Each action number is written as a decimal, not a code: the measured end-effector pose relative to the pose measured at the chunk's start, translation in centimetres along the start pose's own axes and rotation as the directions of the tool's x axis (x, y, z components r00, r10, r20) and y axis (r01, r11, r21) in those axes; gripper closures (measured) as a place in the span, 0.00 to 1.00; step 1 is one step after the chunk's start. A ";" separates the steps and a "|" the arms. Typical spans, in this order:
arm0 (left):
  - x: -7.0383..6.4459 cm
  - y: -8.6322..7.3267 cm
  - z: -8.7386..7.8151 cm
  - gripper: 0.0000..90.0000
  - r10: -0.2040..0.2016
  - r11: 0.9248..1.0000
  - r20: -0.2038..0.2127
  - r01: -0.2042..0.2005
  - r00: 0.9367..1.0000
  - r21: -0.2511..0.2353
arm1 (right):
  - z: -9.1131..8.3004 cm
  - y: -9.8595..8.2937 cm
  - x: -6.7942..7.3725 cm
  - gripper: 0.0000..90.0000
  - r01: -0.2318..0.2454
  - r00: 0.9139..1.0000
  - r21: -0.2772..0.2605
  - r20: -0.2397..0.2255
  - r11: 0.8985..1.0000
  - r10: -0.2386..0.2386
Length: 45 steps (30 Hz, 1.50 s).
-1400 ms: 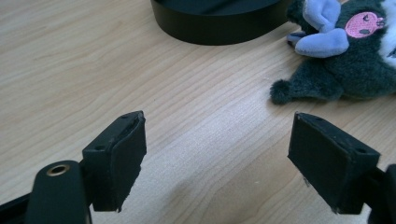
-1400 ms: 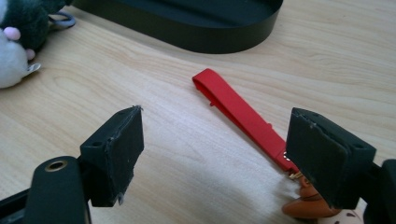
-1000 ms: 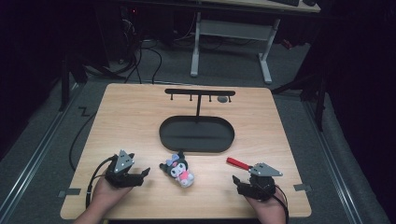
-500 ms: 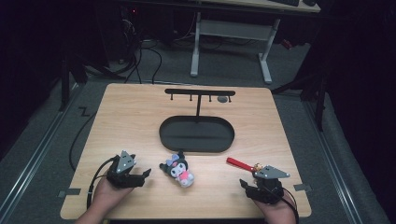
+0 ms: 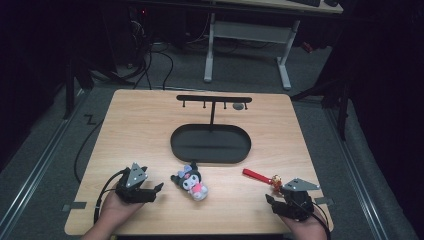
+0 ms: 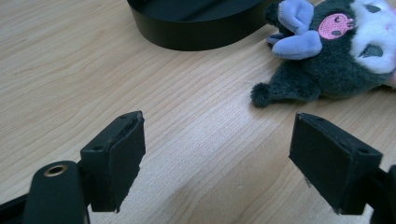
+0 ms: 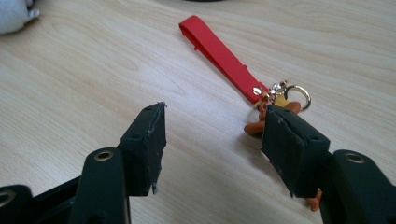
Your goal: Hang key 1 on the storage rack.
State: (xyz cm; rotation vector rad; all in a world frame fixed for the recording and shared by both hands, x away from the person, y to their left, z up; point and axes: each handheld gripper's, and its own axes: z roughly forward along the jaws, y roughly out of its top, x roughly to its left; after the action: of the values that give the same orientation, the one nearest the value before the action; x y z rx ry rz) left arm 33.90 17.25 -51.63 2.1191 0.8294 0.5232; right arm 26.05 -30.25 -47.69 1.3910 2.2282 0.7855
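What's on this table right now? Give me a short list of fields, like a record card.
surface: wooden table
stand: black oval base with a hook bar, nothing hung on it
toy: plush doll lying just in front of the base
strap: red keychain strap, flat on the table
left gripper: open, empty, left of the doll
right gripper: open, empty, beside the strap's ring end

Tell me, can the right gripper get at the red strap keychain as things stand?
Probably yes. The right gripper is open and close behind the red strap keychain, which lies flat on bare table. Its ring end sits by one jaw, so it needs a small sideways shift.
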 end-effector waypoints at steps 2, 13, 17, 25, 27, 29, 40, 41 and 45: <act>0.1 0.0 0.1 0.21 0.005 1.000 0.007 -0.005 1.000 0.007 | 0.2 -0.2 -0.2 0.44 -0.007 1.000 0.026 0.020 1.000 0.007; -0.4 0.2 0.1 0.21 0.011 1.000 0.024 -0.011 1.000 -0.005 | 0.5 -0.1 0.2 0.40 0.041 0.995 0.170 0.085 0.985 -0.056; -0.4 0.2 0.2 0.21 0.008 1.000 0.030 -0.008 1.000 -0.002 | 0.5 -0.1 0.0 0.39 0.064 0.993 0.203 0.087 0.977 -0.083; -0.5 0.3 0.2 0.21 -0.002 1.000 0.057 0.002 0.998 -0.003 | 1.2 0.6 -1.0 0.41 0.108 0.984 0.276 0.105 0.955 -0.142; -0.5 0.2 0.2 0.21 -0.001 1.000 0.061 0.001 0.998 -0.003 | 1.5 1.0 -1.1 0.43 0.129 0.981 0.295 0.103 0.947 -0.166; -0.5 0.2 0.2 0.21 -0.003 1.000 0.062 0.003 0.998 -0.004 | 1.6 1.2 -1.1 0.43 0.138 0.979 0.302 0.101 0.943 -0.175; -0.6 0.1 0.2 0.21 -0.009 1.000 0.071 0.008 0.997 0.008 | 2.8 2.6 -2.2 0.48 0.156 0.977 0.366 0.079 0.917 -0.197; -0.6 0.1 0.2 0.21 -0.009 1.000 0.073 0.008 0.997 0.008 | 2.9 2.6 -2.2 0.49 0.160 0.977 0.370 0.076 0.915 -0.201; -0.6 0.1 0.2 0.21 0.000 1.000 0.081 -0.001 0.997 0.016 | 3.5 2.9 -2.2 0.53 0.163 0.977 0.388 0.061 0.907 -0.202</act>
State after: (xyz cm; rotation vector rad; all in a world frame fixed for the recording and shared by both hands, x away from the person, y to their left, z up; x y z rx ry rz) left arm 33.65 16.66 -51.75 2.1400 0.7895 0.4290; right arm 31.06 -30.36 -48.41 1.3199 2.4752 0.2160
